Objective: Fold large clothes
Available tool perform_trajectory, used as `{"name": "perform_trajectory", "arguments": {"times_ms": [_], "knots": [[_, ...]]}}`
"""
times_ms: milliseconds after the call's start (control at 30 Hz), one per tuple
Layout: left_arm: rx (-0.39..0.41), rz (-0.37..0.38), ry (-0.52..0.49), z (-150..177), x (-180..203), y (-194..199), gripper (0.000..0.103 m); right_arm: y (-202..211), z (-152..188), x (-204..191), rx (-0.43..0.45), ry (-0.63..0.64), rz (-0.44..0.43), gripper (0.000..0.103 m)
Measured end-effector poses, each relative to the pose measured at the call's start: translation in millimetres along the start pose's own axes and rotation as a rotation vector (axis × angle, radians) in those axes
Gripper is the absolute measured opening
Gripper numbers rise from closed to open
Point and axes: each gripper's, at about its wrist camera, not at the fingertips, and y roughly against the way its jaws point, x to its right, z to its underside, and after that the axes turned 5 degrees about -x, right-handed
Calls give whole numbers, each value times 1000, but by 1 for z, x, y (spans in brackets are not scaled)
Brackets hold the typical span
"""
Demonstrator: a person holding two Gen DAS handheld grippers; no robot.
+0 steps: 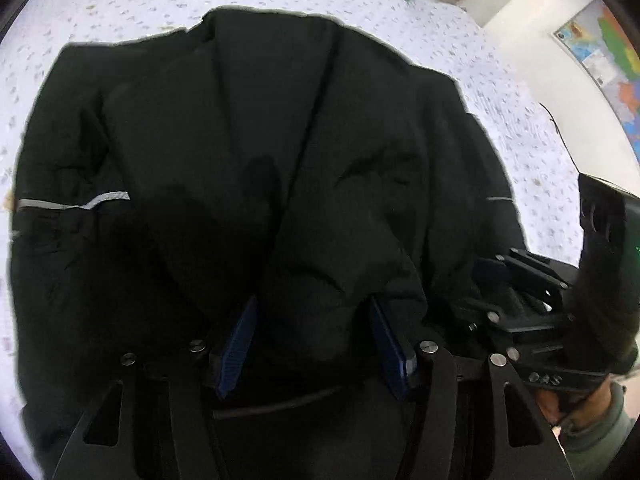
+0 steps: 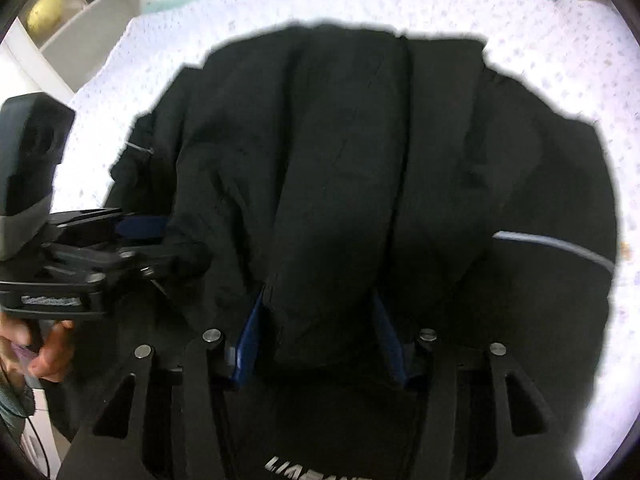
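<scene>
Clearly each claw, left (image 1: 314,344) and right (image 2: 320,340), has its blue pads pinched on a bunch of the near edge of one black jacket (image 1: 248,152), which lies spread on the dotted bed (image 1: 120,4). Probably the hem fold is starting; next, carry both corners forward together toward the collar.

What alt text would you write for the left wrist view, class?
A black jacket lies on a white speckled bedspread, a bunch of its fabric between the left gripper fingers. The right gripper holds the jacket alongside.
</scene>
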Motion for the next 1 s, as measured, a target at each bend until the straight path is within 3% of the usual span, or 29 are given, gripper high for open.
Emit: {"name": "perform_trajectory", "arguments": {"times_ms": [133,267,367,500,667,800,900,1000], "knots": [[96,-22,-28,12,5,5,60,3,10,1,57,2,1,56],[140,-2,-41,22,2,21,60,19,21,3,100,6,7,56],[194,-19,-105,48,3,56,58,44,45,8,117,-8,-33,57],[299,-125,-162,97,3,121,58,93,99,19,183,-38,-54,57],[330,-140,-25,173,-54,194,64,146,174,38,249,-84,70,64],[317,-169,77,211,-71,196,65,174,225,58,270,-161,127,65],[251,-85,163,244,-96,185,65,179,262,75,242,-243,171,65],[229,-36,204,263,-99,167,65,176,290,95,230,-324,132,65]]}}
